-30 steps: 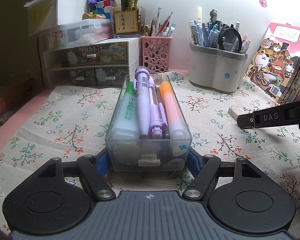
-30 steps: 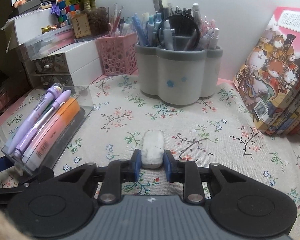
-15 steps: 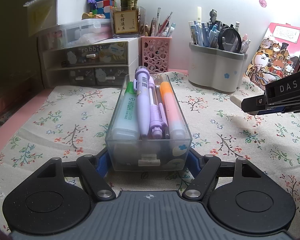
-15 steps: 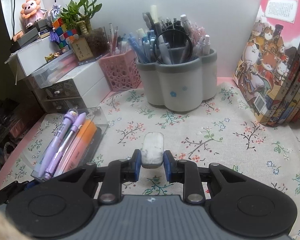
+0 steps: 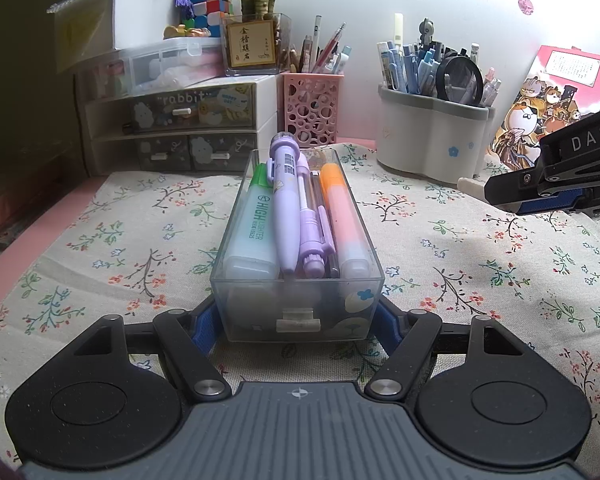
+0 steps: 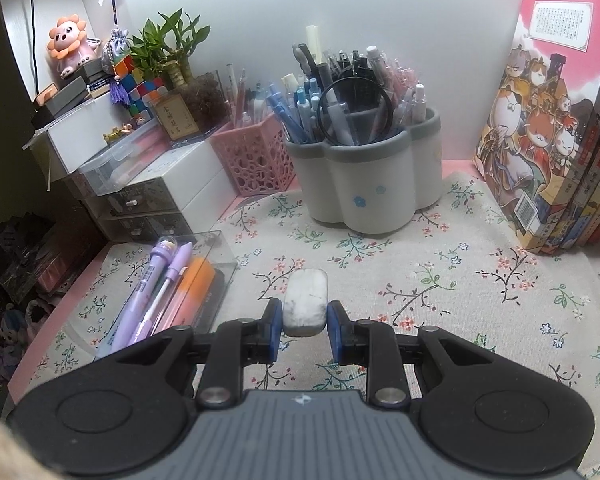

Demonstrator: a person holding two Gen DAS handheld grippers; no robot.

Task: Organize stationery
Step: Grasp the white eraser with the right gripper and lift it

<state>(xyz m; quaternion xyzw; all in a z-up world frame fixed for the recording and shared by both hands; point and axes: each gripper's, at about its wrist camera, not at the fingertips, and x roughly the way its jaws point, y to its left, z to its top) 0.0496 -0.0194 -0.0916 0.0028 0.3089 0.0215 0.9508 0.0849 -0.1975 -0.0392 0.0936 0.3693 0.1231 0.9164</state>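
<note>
My left gripper (image 5: 298, 318) is shut on the near end of a clear plastic drawer tray (image 5: 300, 312) that rests on the floral cloth. The tray holds a green highlighter (image 5: 254, 224), a purple pen (image 5: 286, 200) and an orange highlighter (image 5: 342, 216). My right gripper (image 6: 304, 318) is shut on a white eraser (image 6: 305, 298) and holds it above the cloth, to the right of the tray (image 6: 216, 276). The right gripper also shows at the right edge of the left wrist view (image 5: 540, 188), with the eraser's tip (image 5: 470, 186) sticking out.
A grey-white pen holder (image 6: 372, 188) full of pens stands at the back. A pink mesh cup (image 6: 252, 160) and a white drawer unit (image 5: 172, 128) stand at the back left. Books (image 6: 548, 120) lean at the right. A plant (image 6: 172, 52) and Rubik's cube sit atop the drawers.
My right gripper has lifted the eraser off the cloth and risen higher. My left gripper and the tray have not moved.
</note>
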